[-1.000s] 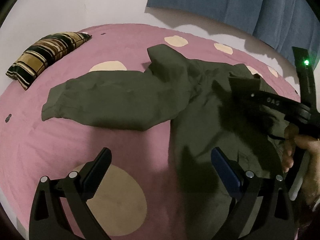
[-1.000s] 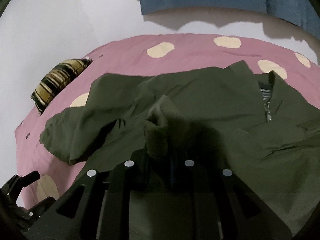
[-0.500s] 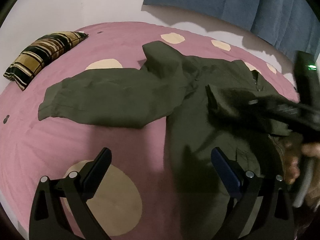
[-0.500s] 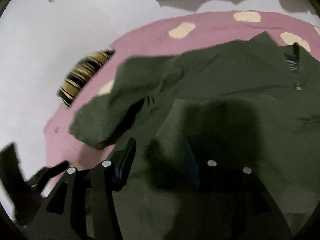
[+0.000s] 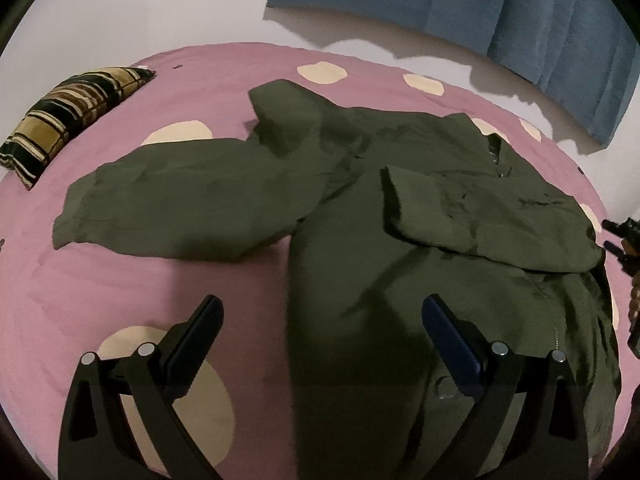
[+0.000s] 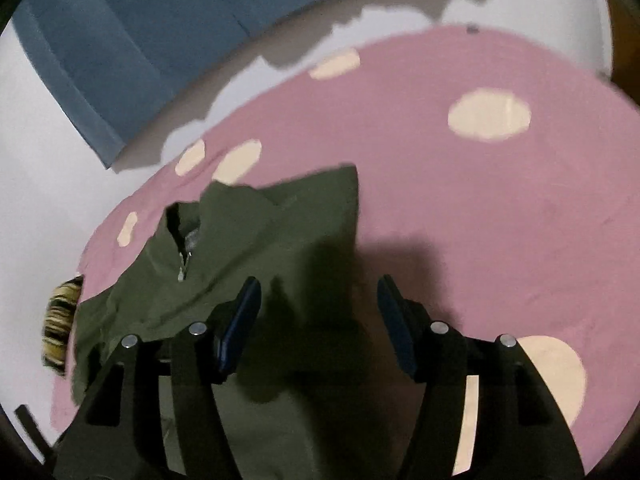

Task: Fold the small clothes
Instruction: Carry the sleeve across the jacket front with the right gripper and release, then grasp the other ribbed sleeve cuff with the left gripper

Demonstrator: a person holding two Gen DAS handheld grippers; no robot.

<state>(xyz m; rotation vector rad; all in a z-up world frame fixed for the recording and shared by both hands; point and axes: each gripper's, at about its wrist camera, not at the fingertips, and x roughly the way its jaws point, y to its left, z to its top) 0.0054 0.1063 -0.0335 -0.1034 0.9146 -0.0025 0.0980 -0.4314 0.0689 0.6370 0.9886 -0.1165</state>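
A dark olive zip jacket (image 5: 400,248) lies spread on a pink bedsheet with cream dots (image 5: 120,272). Its left sleeve (image 5: 180,200) stretches out to the left. Its right sleeve (image 5: 480,216) lies folded across the chest. My left gripper (image 5: 320,332) is open and empty, hovering over the jacket's lower left edge. My right gripper (image 6: 316,316) is open and empty, above the jacket's right shoulder edge (image 6: 280,240); the collar and zip (image 6: 182,248) show to its left.
A striped yellow-and-black pillow (image 5: 68,120) lies at the bed's far left, also in the right wrist view (image 6: 60,328). A blue curtain (image 5: 480,12) hangs on the white wall behind. Part of the right gripper (image 5: 624,240) shows at the right edge.
My right gripper opened, let go of the right sleeve on the chest and swung away to the right. My left gripper stayed open and nearly still.
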